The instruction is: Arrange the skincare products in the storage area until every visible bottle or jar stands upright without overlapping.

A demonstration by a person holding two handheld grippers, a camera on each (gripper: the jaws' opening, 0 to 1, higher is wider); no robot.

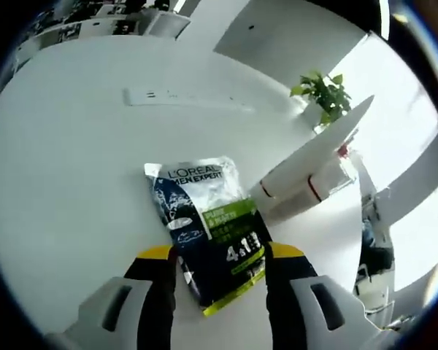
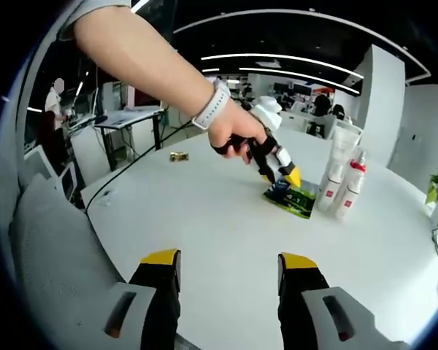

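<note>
A dark blue, white and green L'Oreal Men Expert sachet [image 1: 204, 219] lies flat on the white table [image 1: 66, 189]. My left gripper [image 1: 221, 251] is open, and its yellow-tipped jaws stand on either side of the sachet's near end. From the right gripper view, a person's hand holds that left gripper [image 2: 288, 177] tilted down over the sachet [image 2: 293, 198]. Just right of it a white tube [image 2: 341, 154] and a white bottle with red bands [image 2: 352, 186] stand upright side by side. My right gripper [image 2: 228, 259] hangs open over bare table, well short of them.
The tube and bottle [image 1: 306, 175] are just beyond the sachet. A potted plant [image 1: 323, 91] stands behind them and a white power strip [image 1: 182, 97] lies farther off. A small gold object [image 2: 179, 156] sits at the table's far left. Desks and a person stand beyond.
</note>
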